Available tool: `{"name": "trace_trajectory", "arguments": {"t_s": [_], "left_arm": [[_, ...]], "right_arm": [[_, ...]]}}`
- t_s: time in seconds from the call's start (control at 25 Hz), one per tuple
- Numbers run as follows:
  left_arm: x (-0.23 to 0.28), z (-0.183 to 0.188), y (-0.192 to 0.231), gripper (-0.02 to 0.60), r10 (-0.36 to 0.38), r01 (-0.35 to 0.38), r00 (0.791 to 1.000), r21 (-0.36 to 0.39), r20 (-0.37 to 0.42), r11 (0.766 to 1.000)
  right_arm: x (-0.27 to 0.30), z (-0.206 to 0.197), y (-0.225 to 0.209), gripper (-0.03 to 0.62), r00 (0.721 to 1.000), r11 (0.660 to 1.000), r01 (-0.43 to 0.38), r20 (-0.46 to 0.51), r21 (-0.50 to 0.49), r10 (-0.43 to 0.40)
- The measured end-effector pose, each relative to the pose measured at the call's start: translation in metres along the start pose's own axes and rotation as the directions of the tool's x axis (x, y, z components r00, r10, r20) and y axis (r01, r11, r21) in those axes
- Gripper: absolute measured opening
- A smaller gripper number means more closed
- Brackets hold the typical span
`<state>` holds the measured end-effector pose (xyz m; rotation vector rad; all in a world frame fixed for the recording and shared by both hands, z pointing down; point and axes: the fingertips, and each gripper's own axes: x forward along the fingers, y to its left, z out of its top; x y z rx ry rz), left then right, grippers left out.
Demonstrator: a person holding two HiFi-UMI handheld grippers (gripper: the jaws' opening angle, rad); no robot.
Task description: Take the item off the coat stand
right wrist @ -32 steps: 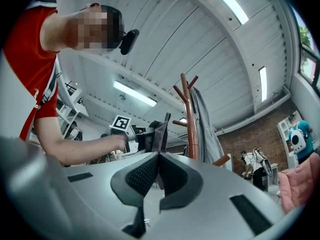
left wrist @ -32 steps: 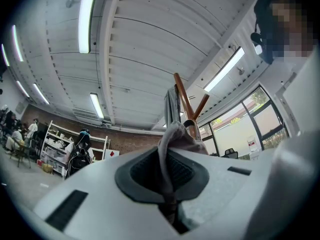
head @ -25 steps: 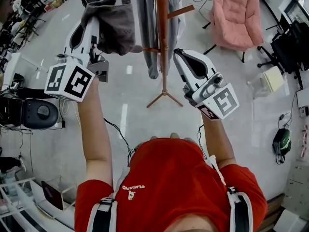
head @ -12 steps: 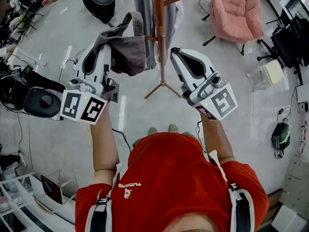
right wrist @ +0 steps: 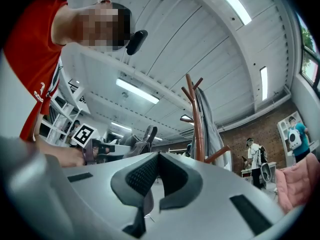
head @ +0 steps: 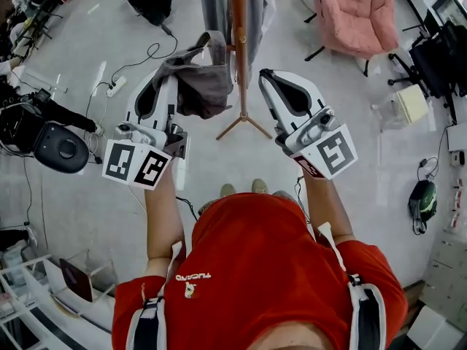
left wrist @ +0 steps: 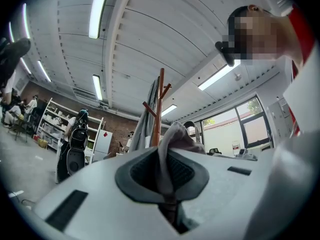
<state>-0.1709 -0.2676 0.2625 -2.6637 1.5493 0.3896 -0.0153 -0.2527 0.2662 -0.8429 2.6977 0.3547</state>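
Observation:
My left gripper (head: pixel 168 84) is shut on a grey-brown cloth item (head: pixel 201 82), which hangs bunched from its jaws just left of the coat stand's wooden pole (head: pixel 238 49). In the left gripper view the cloth (left wrist: pixel 175 139) is pinched between the pads of the left gripper (left wrist: pixel 167 159), with the coat stand (left wrist: pixel 160 109) behind it. A long grey garment (head: pixel 211 6) still hangs on the stand. My right gripper (head: pixel 268 77) is just right of the pole, shut and empty. In its own view the right gripper (right wrist: pixel 159 156) has its pads meeting, with the coat stand (right wrist: pixel 197 129) beyond.
The stand's tripod feet (head: pixel 244 128) rest on the floor ahead of the person's shoes. A pink armchair (head: pixel 357 13) stands at the back right and a black round machine (head: pixel 62 148) at the left. A power strip (head: pixel 113 87) and cables lie on the floor.
My left gripper has come down and back toward the person with the grey-brown cloth, which now hangs away from the stand's hooks. My right gripper has barely moved.

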Motion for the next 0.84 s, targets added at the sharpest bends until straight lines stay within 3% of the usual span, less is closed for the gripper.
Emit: {"name": "trace_trajectory", "arguments": {"t_s": [0.84], "left_arm": [[0.002,-0.022,-0.012,0.02,-0.004,0.004,0.999,-0.009,-0.043,1.0]], "right_arm": [[-0.009,-0.003,-0.002,0.025,1.0,1.0,-0.005,-0.001,0.013,0.005]]}}
